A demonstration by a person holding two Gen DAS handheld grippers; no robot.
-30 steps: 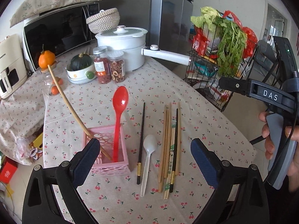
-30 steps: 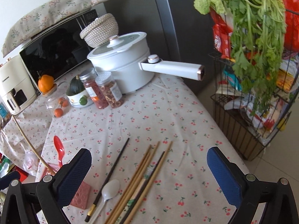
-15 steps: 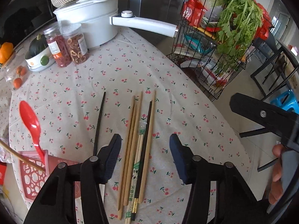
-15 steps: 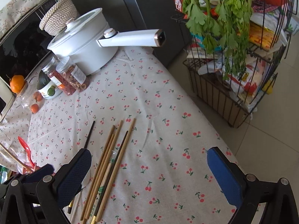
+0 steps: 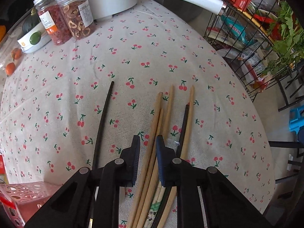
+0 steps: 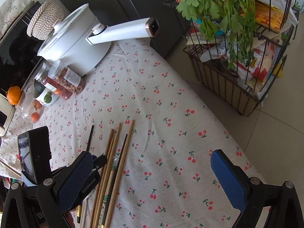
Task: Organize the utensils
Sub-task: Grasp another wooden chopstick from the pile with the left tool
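As the left claw (image 5: 147,146) came down over the bundle of pale wooden chopsticks (image 5: 167,114) on the cherry-print cloth of the bench (image 5: 133,57), its jaws had just been closing from wide to a narrow gap. Two of the wooden sticks ran between the dark pads; whether the pads already pressed on them could not be told from the left wrist view. A second earlier the claw had hung higher and further back, with the pink perforated plastic basket (image 5: 22,197) straight below it; now that basket sat at the lower left of the claw, well apart. A single black chopstick (image 5: 103,121) lay just left of the claw, and another black chopstick (image 5: 183,127) lay just right of it among the remaining wooden ones.

The right claw (image 6: 152,176) stood wide with nothing between its blue pads, over bare cloth to the right of the bundle.

This read as the start of a pick: the sticks looked about to be gripped, presumably for the basket. The narrow gap spanned only part of the bundle, so several sticks would likely stay behind.
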